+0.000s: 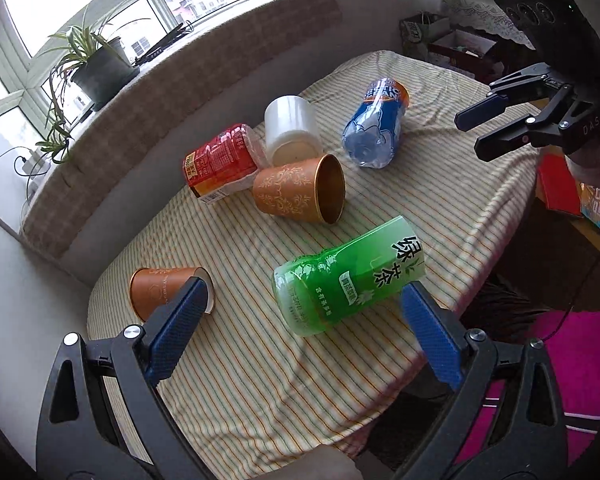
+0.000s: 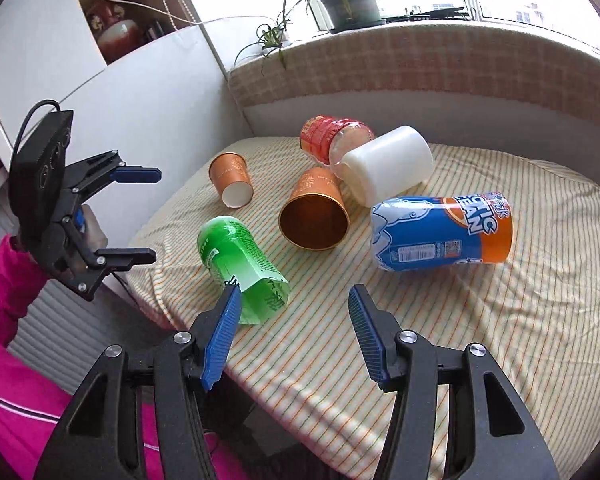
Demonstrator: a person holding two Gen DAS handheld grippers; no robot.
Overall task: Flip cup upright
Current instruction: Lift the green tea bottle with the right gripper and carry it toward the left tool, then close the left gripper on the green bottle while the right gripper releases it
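Your left gripper [image 1: 300, 320] and right gripper [image 2: 296, 320]: jaws spread, empty, hovering short of striped tablecloth [image 2: 500, 320] for approach. Patterned orange paper cup [image 2: 314, 216] lies sideways mid-table, touching white plastic roll [image 2: 388, 164].

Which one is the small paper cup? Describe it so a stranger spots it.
On the striped cloth, look at the corner farthest from the blue cup. The small orange cup lies there alone on its side, white inside; its bigger orange neighbour is gold inside.
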